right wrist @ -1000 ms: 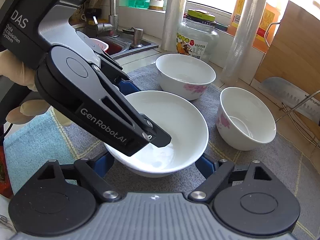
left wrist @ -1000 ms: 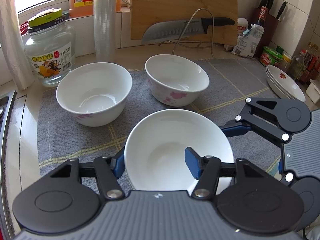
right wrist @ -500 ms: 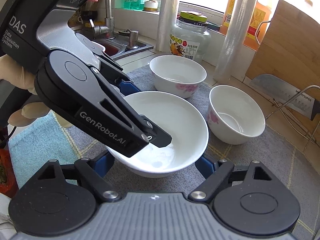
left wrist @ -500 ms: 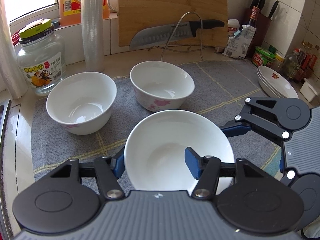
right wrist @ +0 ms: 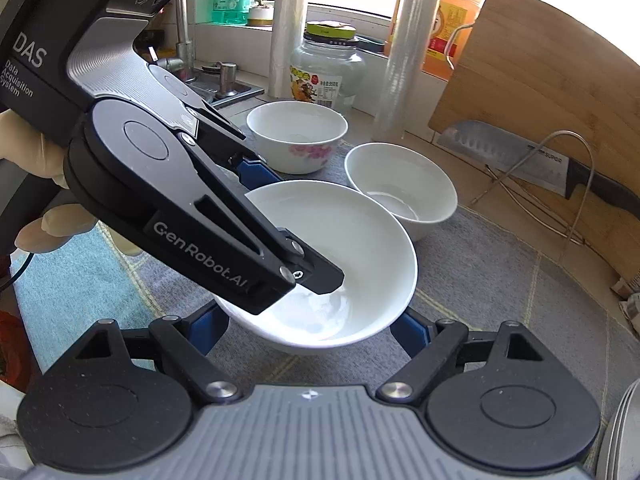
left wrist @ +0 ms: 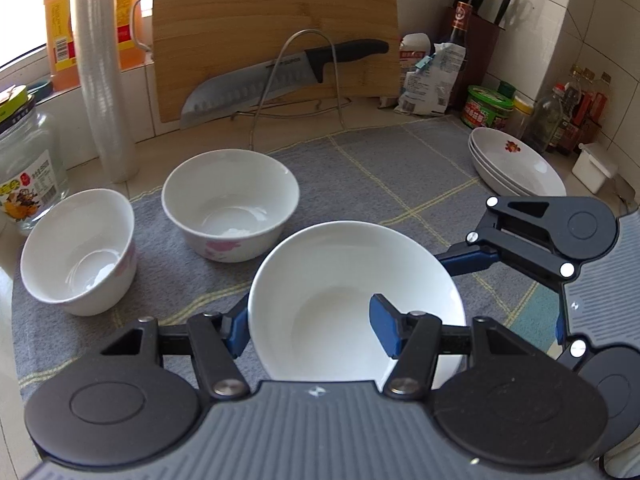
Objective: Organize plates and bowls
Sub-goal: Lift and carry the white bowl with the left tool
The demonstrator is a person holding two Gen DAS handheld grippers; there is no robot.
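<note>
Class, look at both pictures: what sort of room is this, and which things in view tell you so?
Most likely a home kitchen counter. A large knife leans by a wooden cutting board, a sink tap stands by the window, and sauce bottles crowd the tiled corner.

Glossy white glazed ceramic bowl point(left wrist: 332, 292), smooth, with a bright sheen; two smaller glossy white ceramic bowls with pink flower prints point(left wrist: 230, 204) point(left wrist: 78, 252). Grey woven cloth mat with yellow stripes point(left wrist: 360, 176), matt and coarse. Pale bamboo cutting board point(left wrist: 276, 24), smooth, with a striped grain. Dimpled steel knife blade point(left wrist: 240, 92), satin, on a matt black plastic handle. Thin bright metal wire rack point(left wrist: 296, 76). Clear glass jar point(right wrist: 328, 72), shiny. Matt black plastic gripper linkages point(right wrist: 180, 208).
</note>
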